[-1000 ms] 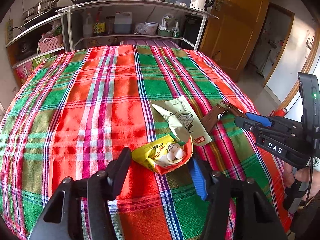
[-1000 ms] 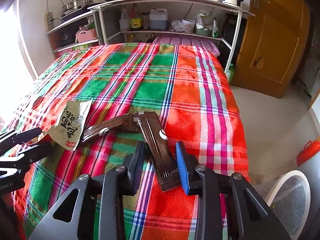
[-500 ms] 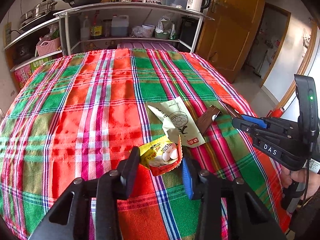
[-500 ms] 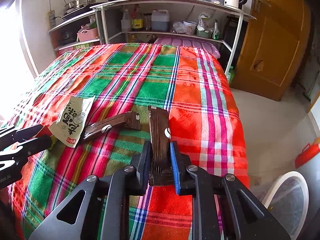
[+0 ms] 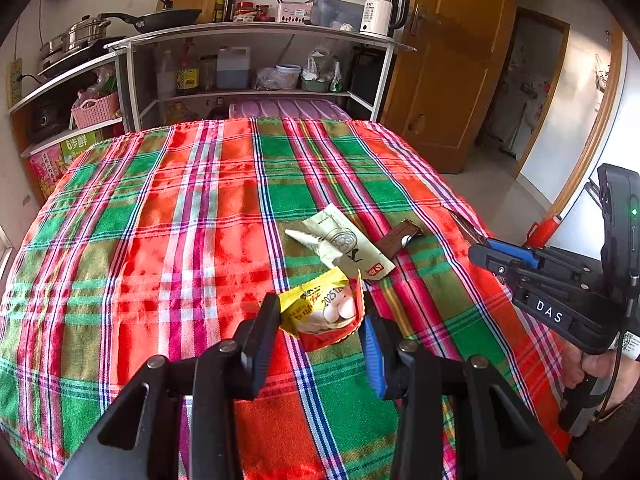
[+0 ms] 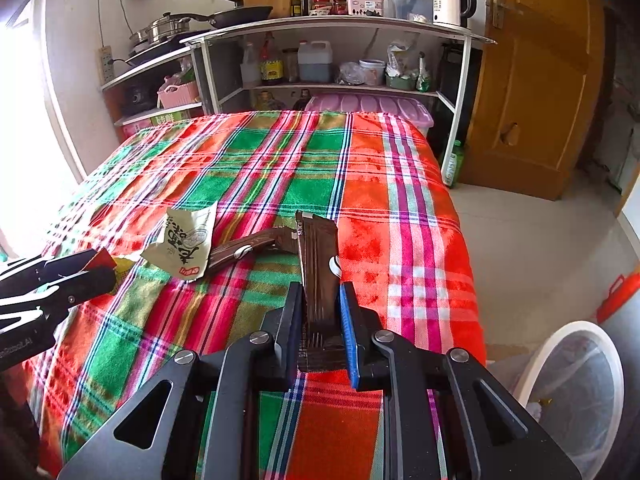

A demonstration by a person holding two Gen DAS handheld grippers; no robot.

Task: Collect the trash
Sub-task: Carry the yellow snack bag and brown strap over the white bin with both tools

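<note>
The left tool (image 5: 320,320) is clenched on a yellow and red snack packet (image 5: 322,312), its black pad against one side and its blue pad against the other, and the packet's torn red mouth faces the camera just above the plaid cloth (image 5: 160,240) that covers the worktop. Taking that cloth as the landmark, a pale green wrapper (image 5: 344,244) lies flat on it just beyond the held packet, towards the cloth's right half, and a short brown wrapper (image 5: 398,236) lies touching the far right edge of the pale green one. The right tool (image 6: 320,320) grips a long dark brown wrapper (image 6: 318,264) by its near end; the wrapper stands up out of the pads and leans away over the cloth's right-hand red band, with its far end clear of the cloth. In the right wrist view the pale green wrapper and the short brown wrapper lie on the cloth to the left of the held one, and the left tool shows at the cloth's left edge. Off the cloth's near right corner, down on the floor, stands a white-rimmed bin (image 6: 568,376) with a clear liner. Beyond the cloth's far edge a white shelf unit (image 6: 340,24) carries pans, bottles and a kettle.
</note>
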